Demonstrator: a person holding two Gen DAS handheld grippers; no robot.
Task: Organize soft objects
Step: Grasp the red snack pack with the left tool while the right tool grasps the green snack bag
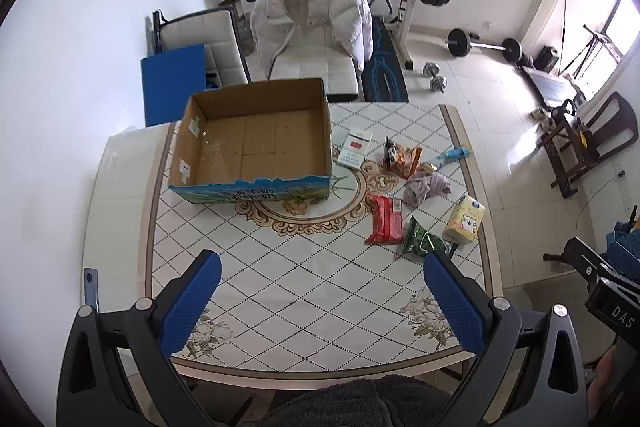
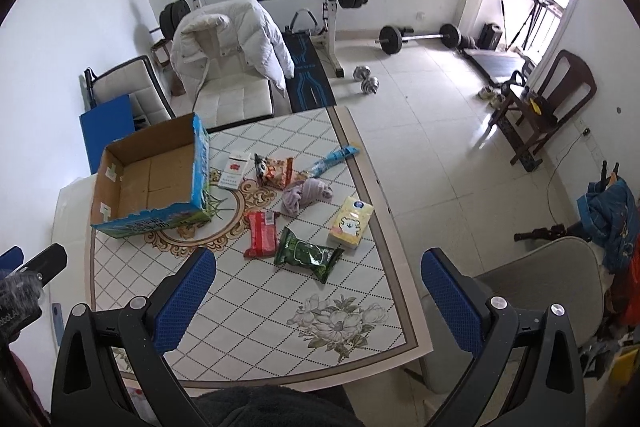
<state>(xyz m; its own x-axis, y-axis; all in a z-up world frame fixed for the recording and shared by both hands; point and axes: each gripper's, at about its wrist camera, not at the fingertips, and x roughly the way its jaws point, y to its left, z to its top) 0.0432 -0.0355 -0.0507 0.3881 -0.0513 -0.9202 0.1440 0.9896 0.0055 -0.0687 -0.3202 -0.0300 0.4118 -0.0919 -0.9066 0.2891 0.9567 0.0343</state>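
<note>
An empty open cardboard box [image 1: 256, 143] [image 2: 148, 179] stands on the tiled table [image 1: 280, 267] [image 2: 256, 299]. To its right lie a crumpled purple cloth [image 1: 426, 187] [image 2: 306, 195], a red packet [image 1: 385, 221] [image 2: 262, 233], a green snack bag [image 1: 424, 241] [image 2: 308, 254], a yellow tissue pack [image 1: 466, 219] [image 2: 351, 223], an orange snack bag [image 1: 404, 159] [image 2: 276, 171], a white-red carton [image 1: 354, 149] [image 2: 233, 171] and a blue wrapper [image 1: 452, 155] [image 2: 334, 159]. My left gripper [image 1: 322, 297] is open and empty above the table's near edge. My right gripper [image 2: 318, 297] is open and empty, above the near right corner.
A chair with a white jacket [image 1: 312, 11] [image 2: 230, 43] stands behind the table. A grey chair [image 2: 540, 291] sits at the table's right. A weight bench, barbells and dumbbells [image 2: 366, 79] lie on the floor beyond. A wooden chair [image 2: 548, 103] stands by the window.
</note>
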